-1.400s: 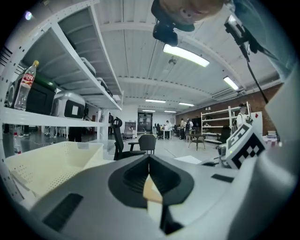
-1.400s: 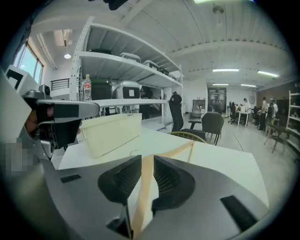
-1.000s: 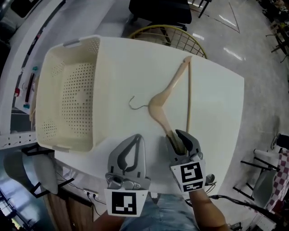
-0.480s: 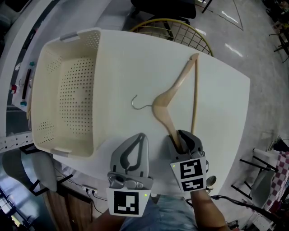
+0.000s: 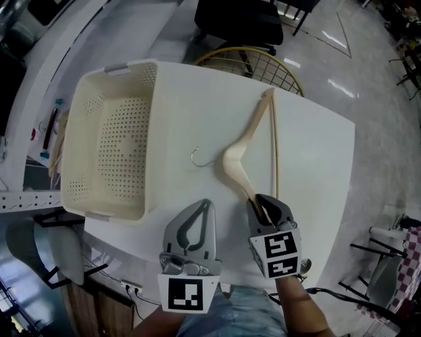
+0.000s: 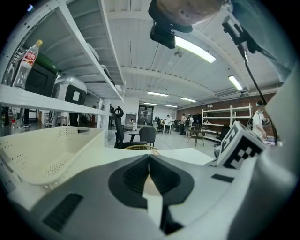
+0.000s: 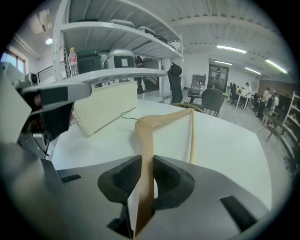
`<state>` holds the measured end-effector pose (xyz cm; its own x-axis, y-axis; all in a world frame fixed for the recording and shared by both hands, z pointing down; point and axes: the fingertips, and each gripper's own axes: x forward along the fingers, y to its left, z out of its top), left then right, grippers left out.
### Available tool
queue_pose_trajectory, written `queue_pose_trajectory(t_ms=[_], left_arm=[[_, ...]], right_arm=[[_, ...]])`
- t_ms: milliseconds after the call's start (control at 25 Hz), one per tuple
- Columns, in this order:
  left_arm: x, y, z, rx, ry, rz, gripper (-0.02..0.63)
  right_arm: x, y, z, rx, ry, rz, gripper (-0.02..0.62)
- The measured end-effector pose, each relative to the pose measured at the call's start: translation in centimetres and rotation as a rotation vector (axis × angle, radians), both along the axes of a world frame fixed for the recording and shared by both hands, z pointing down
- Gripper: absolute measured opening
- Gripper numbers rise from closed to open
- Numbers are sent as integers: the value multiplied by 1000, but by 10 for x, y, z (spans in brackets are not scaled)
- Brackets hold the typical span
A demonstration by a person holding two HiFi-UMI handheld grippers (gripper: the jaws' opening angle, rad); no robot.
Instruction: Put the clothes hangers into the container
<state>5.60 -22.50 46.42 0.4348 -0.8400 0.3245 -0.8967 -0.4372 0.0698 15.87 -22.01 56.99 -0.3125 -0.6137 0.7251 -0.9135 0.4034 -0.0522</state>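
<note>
A pale wooden clothes hanger (image 5: 245, 146) with a metal hook (image 5: 198, 158) lies on the white table (image 5: 316, 184). My right gripper (image 5: 262, 207) holds the near arm of the hanger (image 7: 149, 140); its jaws have just been closing and the pads now press on the wood from both sides. The cream perforated container (image 5: 112, 155) stands at the table's left end, seen also as the container (image 6: 42, 150) in the left gripper view. My left gripper (image 5: 196, 214) rests near the table's front edge, jaws together with nothing between them.
A round gold wire chair (image 5: 253, 62) stands beyond the table's far edge, with a black office chair (image 5: 240, 20) behind it. Shelving (image 6: 61, 84) with appliances and a bottle rises at the left. The table's right part is bare.
The right gripper's jaws have closed onto the hanger's near arm. The hanger has shifted slightly on the table. The left gripper has stayed put.
</note>
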Motion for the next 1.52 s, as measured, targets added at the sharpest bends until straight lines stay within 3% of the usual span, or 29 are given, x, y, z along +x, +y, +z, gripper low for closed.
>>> queue_pose_trajectory(t_ms=[160, 400, 800, 1160, 1520], left_arm=[[2, 14, -24, 48, -12, -13, 12], [5, 23, -67, 178, 52, -56, 12], [26, 104, -139, 324, 19, -105, 11], [16, 150, -150, 351, -23, -172, 12], [-32, 137, -142, 350, -17, -206, 12]], right_arm=[[4, 5, -37, 53, -54, 16, 85], [4, -9, -91, 201, -120, 10, 86], [12, 47, -166, 304, -198, -68, 86], [-2, 78, -173, 305, -246, -129, 85], [-47, 61, -173, 316, -257, -142, 85]])
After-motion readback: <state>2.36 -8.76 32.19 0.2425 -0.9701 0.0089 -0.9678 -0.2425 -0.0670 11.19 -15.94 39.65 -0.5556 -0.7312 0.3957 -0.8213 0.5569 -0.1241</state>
